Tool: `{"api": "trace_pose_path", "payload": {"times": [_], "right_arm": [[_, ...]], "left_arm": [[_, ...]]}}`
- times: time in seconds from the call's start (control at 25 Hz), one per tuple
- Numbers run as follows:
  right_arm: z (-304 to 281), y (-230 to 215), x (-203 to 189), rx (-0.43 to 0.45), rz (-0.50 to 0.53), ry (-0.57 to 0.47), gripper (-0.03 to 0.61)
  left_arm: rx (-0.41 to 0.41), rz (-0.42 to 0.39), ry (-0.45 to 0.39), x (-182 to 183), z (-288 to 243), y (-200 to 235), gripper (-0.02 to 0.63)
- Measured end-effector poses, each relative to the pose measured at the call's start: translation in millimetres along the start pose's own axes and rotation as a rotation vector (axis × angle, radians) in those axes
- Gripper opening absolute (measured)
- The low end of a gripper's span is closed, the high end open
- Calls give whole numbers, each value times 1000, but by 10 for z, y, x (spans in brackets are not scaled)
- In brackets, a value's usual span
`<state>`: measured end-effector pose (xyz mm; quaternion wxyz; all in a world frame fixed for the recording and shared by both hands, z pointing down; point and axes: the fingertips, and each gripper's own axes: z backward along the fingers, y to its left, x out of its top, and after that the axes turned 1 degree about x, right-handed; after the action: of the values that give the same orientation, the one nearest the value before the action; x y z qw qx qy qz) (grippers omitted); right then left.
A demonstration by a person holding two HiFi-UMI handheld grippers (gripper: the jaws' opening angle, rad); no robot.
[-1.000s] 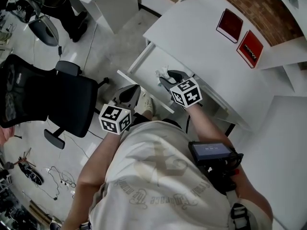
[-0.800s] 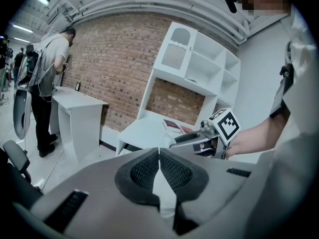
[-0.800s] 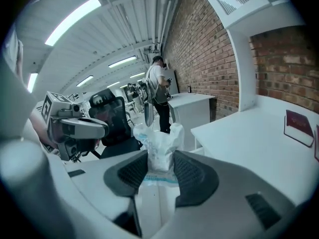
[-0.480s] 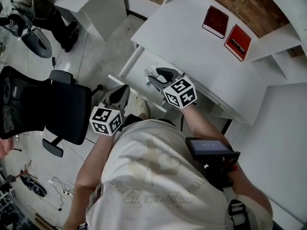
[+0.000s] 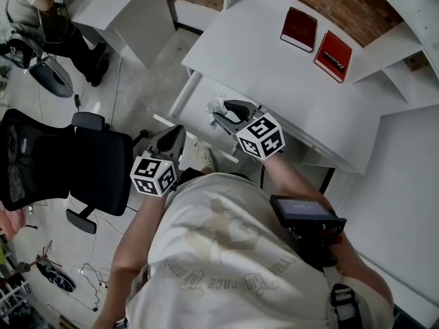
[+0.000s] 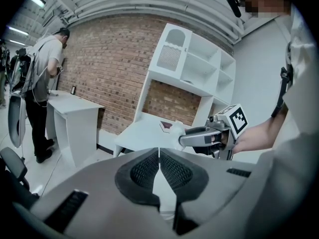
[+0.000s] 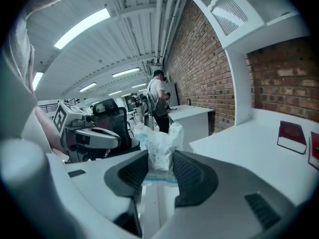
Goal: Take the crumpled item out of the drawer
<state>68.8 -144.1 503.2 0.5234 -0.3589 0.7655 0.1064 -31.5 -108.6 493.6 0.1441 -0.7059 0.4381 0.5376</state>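
The person's right forearm stretches forward over the open drawer (image 5: 194,110) under the white tabletop (image 5: 260,60). The right gripper (image 5: 221,112) is level there, its fingers closing on the crumpled item (image 7: 159,142) and pressing it from both sides. The white wad sticks up past the fingertips, over the drawer's front part. The left gripper (image 5: 173,133) is held low beside the body, off the drawer's corner, its fingers together on nothing.

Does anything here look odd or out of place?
Only the crumpled white wrapper: scrunched, it sticks up from the right gripper, whose jaws are closing on it, above the open drawer of an otherwise tidy white desk.
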Motion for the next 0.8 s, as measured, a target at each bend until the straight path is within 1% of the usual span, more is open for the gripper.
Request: {"api": "trace_pose_path", "payload": {"times": [0.4,0.8], "right_arm": [[54,-55,7,-21,-13,-7,167],[14,-87,-40,-27,-31,-8,166]], "left_arm": [[-24,-20,5,70,-69,-18,28],[-23,-31,10,102,-99,38,28]]}}
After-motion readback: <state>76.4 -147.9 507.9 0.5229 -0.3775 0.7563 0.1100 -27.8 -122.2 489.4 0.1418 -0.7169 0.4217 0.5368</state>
